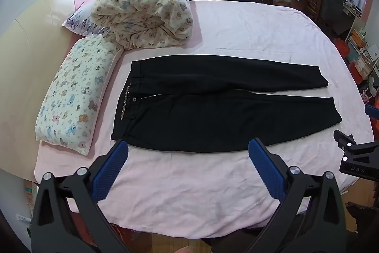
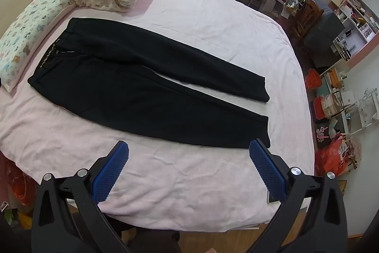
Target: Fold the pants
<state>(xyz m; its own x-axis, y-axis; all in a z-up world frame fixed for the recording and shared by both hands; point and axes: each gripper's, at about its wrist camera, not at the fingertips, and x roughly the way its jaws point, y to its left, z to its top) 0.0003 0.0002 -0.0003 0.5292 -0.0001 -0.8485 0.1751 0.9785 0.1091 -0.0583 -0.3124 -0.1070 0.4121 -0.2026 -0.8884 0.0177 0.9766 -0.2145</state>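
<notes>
Black pants lie flat on the pink bed sheet, long axis running left to right, waistband toward the teddy-print pillow, cuffs rightward. Left tongs and right tongs hover spread, empty.

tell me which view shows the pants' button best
The left wrist view: the button sits nearer and faces the camera at the waistband of the pants. In the right wrist view it is smaller, off toward the left edge.
</notes>
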